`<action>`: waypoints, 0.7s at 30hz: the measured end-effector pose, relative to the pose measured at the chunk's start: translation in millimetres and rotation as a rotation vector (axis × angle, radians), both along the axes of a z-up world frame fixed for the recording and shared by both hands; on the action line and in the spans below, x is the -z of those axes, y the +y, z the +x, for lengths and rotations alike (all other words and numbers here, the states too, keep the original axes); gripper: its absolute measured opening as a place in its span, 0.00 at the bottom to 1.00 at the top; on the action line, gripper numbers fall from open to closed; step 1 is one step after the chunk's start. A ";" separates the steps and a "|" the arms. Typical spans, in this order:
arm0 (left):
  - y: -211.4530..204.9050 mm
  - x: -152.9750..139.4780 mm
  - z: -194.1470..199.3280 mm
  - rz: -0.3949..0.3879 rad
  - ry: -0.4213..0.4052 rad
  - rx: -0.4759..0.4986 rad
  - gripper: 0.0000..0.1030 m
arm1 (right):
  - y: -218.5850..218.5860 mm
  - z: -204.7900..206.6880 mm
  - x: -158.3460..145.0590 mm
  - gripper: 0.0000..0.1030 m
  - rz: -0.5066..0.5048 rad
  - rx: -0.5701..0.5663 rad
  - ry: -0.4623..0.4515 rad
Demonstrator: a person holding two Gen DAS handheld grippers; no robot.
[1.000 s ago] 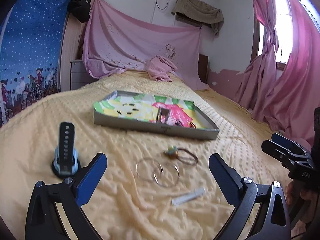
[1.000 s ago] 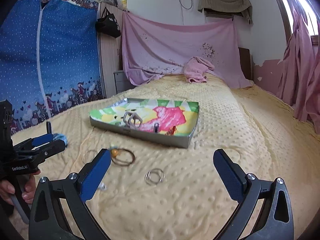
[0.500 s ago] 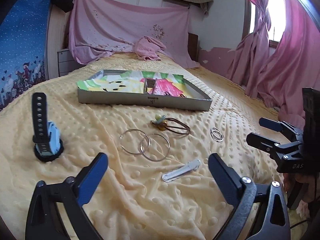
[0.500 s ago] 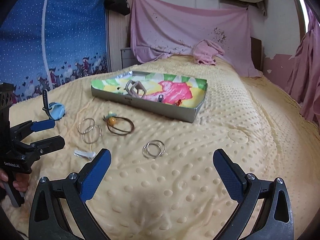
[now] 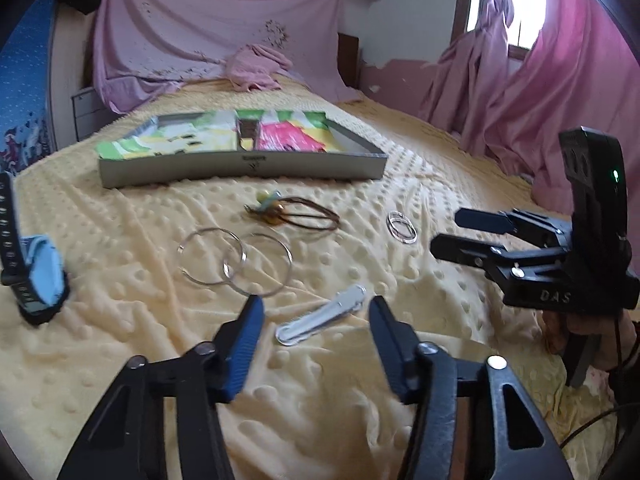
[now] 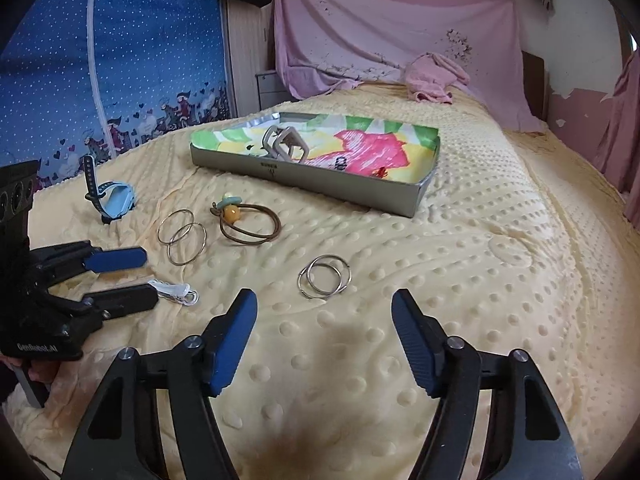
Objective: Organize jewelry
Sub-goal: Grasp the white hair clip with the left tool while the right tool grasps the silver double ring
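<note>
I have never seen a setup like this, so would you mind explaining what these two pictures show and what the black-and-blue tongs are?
There is no robot here. A person holds a two-finger gripper in each hand, and each gripper carries a wide-angle camera looking forward along its fingers. One picture comes from the left gripper, the other from the right gripper; each also shows the other one off to the side. Both are open and hold nothing.

They hover over a bed with a yellow blanket. On it lie a white hair clip just ahead of the left gripper, two big hoops, a pair of small rings ahead of the right gripper, a brown hair tie, a blue watch and a colourful tray that already holds a few pieces.
</note>
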State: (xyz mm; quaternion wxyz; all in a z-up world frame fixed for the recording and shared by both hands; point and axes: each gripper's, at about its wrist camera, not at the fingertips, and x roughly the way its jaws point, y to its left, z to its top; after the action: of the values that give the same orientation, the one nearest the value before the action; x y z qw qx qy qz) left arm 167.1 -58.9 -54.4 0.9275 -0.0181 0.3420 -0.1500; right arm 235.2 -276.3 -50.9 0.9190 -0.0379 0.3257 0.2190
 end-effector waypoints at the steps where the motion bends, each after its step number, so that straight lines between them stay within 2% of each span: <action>1: -1.0 1.9 1.4 -0.001 0.010 0.007 0.42 | 0.9 3.1 1.5 0.55 0.003 -0.004 0.010; 6: -7.0 8.2 8.0 -0.001 0.051 0.042 0.33 | 5.4 18.0 10.5 0.48 0.026 -0.009 0.060; 12: -8.2 10.4 15.9 -0.021 0.068 0.051 0.24 | 11.3 29.4 17.7 0.46 0.030 -0.004 0.081; 15: -7.2 11.8 19.6 -0.027 0.079 0.040 0.17 | 14.9 35.7 20.9 0.39 0.033 -0.004 0.092; 19: -9.0 12.4 22.3 -0.035 0.088 0.046 0.06 | 16.1 37.6 22.6 0.25 0.033 -0.006 0.096; 21: -9.7 10.9 22.7 -0.038 0.085 0.047 0.05 | 16.7 36.6 22.5 0.25 0.037 -0.008 0.091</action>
State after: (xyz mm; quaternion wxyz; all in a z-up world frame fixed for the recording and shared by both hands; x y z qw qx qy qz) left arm 189.8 -68.6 -65.3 0.9077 -0.0341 0.3787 -0.1773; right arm 271.8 -259.6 -73.4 0.9028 -0.0124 0.3631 0.2302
